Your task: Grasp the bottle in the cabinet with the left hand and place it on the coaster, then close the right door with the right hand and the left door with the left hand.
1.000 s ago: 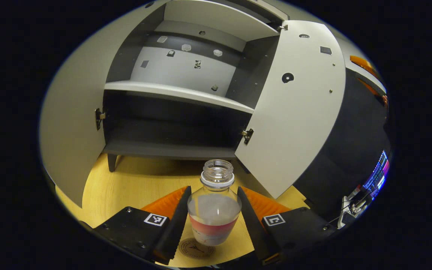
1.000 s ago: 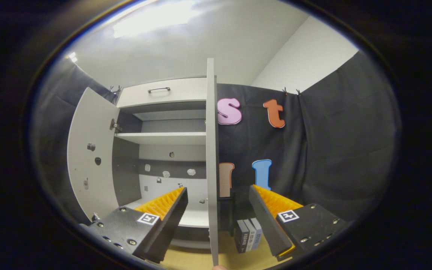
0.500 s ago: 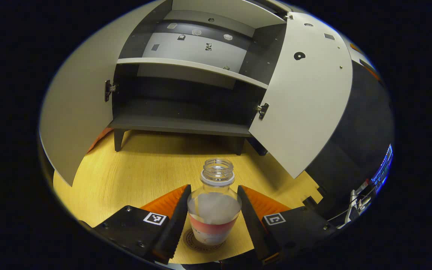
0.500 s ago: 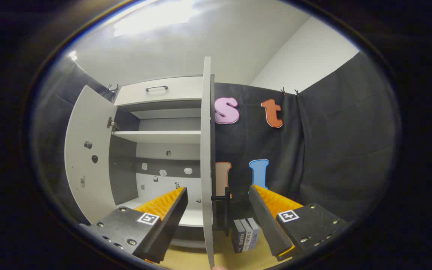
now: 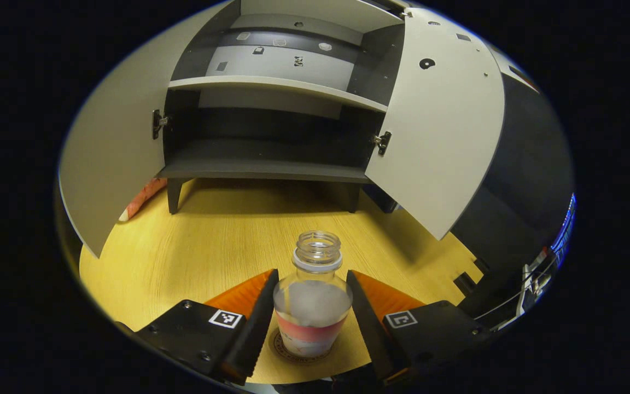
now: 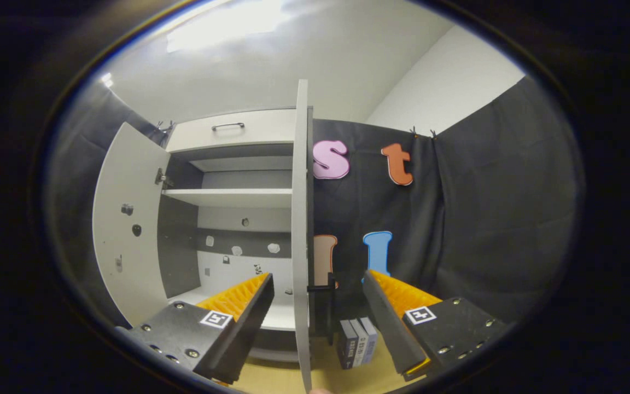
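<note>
A clear, uncapped bottle [image 5: 313, 306] with a red-and-white label stands upright between the fingers of my left gripper [image 5: 313, 273], which is shut on its sides. Its base is over a round brown coaster [image 5: 287, 353] on the wooden table [image 5: 211, 246]; I cannot tell whether it touches. Behind it the cabinet [image 5: 271, 164] stands with its left door [image 5: 112, 148] and right door [image 5: 441, 126] swung open. In the right gripper view, my right gripper [image 6: 318, 276] is open, with the edge of the right door [image 6: 299, 219] and its dark handle [image 6: 320, 287] seen between its fingers, farther off.
A few small books [image 6: 356, 342] stand on the table right of the cabinet. A drawer with a handle [image 6: 227, 127] tops the cabinet. A reddish object [image 5: 140, 198] lies behind the left door. A lit screen [image 5: 564, 230] glows at the far right.
My left gripper has drawn back from the cabinet and come down with the bottle, so the coaster now lies under the bottle's base. The right gripper has barely shifted.
</note>
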{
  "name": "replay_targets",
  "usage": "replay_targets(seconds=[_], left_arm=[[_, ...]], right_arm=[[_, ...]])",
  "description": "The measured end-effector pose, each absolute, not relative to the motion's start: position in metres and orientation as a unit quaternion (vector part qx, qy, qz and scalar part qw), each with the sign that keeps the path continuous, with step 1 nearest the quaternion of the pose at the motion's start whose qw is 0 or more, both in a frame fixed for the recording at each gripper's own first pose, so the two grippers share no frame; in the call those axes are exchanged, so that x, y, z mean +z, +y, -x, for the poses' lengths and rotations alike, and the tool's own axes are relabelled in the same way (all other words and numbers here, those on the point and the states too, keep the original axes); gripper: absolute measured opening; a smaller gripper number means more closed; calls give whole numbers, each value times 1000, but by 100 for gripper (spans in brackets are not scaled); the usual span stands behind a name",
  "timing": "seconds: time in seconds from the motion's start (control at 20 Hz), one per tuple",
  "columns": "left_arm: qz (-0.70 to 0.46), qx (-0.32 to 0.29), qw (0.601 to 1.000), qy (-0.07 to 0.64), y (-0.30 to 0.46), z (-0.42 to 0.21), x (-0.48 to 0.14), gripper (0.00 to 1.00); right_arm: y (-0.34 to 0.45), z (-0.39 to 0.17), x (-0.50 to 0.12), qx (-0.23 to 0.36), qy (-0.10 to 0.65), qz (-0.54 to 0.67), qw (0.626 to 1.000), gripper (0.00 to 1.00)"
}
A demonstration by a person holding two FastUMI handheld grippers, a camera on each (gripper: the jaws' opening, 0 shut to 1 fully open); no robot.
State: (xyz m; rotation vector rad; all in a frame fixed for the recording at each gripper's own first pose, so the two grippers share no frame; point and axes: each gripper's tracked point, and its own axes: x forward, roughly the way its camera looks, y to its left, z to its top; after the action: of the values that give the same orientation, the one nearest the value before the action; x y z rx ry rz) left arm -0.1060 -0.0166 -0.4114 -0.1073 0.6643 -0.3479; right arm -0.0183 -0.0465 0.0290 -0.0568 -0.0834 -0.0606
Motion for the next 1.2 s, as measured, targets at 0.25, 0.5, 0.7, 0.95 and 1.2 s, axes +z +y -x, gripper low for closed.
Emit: replay_targets(seconds=[0.25, 0.5, 0.7, 0.95, 1.2], left_arm=[[45, -172, 932, 315, -19, 112, -409, 82], [37, -176, 930, 321, -19, 119, -409, 82], [27, -177, 925, 336, -21, 129, -414, 83], [-7, -179, 919, 352, -22, 142, -416, 83], [-26, -182, 921, 343, -25, 145, -409, 82]], right_arm=[[-42, 16, 27, -23, -39, 28, 999, 99], [-38, 16, 27, -17, -39, 28, 999, 99], [-35, 18, 25, -11, -37, 29, 999, 94], [-27, 17, 22, 1, -32, 30, 999, 99], [-23, 17, 18, 8, -29, 36, 999, 99]])
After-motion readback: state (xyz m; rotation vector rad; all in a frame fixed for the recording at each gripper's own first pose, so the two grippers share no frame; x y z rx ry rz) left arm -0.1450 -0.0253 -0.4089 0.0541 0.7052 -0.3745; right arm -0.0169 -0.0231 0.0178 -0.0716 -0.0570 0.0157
